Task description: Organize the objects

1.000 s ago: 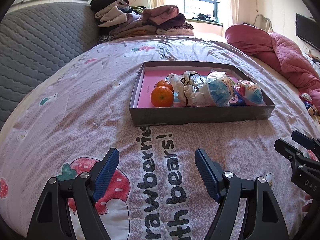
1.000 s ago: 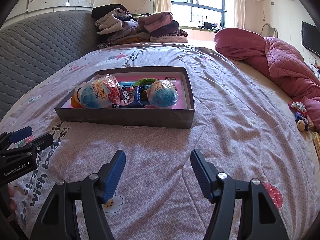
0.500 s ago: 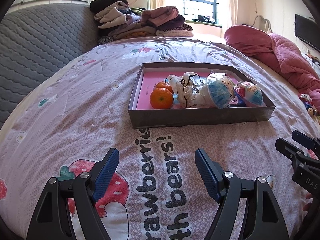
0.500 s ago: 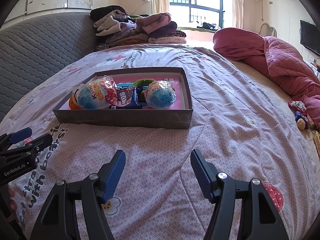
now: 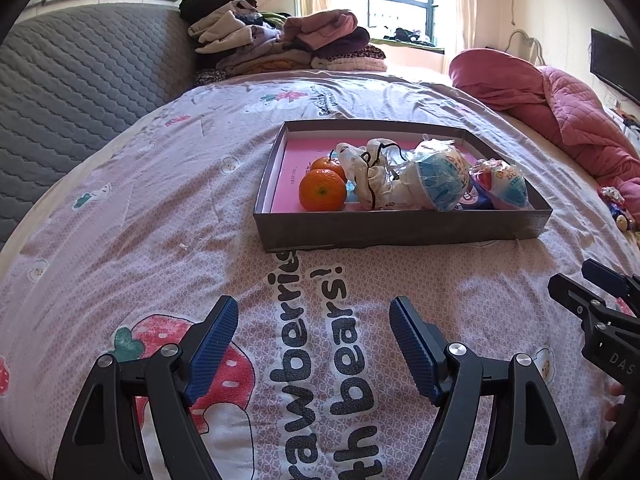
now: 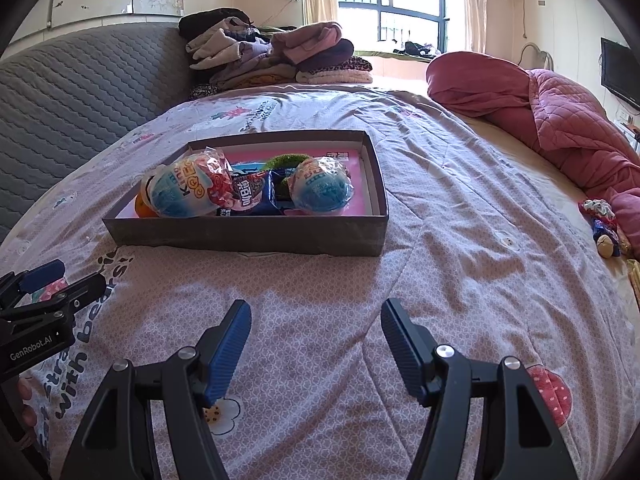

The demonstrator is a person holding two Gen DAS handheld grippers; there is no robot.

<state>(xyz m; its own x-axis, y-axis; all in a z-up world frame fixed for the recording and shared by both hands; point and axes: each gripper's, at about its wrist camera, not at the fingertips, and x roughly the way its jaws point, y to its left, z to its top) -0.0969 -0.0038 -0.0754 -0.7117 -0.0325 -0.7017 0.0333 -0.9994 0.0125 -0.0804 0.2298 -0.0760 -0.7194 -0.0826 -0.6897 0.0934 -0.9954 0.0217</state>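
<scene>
Left gripper: jaws spread wide, nothing held; hovering over the bedspread near the printed strawberry, well short of the box.
Right gripper: jaws likewise spread wide, nothing held; poised above the bedspread in front of the box's right half.
Box: shallow, grey-walled, pink inside; set on the bedspread ahead of both grippers, apart from each.
Oranges: two, at the box's left end, one behind the other, touching.
White bundle with black cord: just right of the oranges, pressed against them.
Wrapped egg-shaped treats: two, blue and white in clear wrap, lying in the box's middle and right part.
Dark blue snack packet: wedged between the two treats.
Green item: behind the packet, mostly hidden.
Folded clothes: stacked at the far end of the bed.
Pink quilt: bunched along the right side.
</scene>
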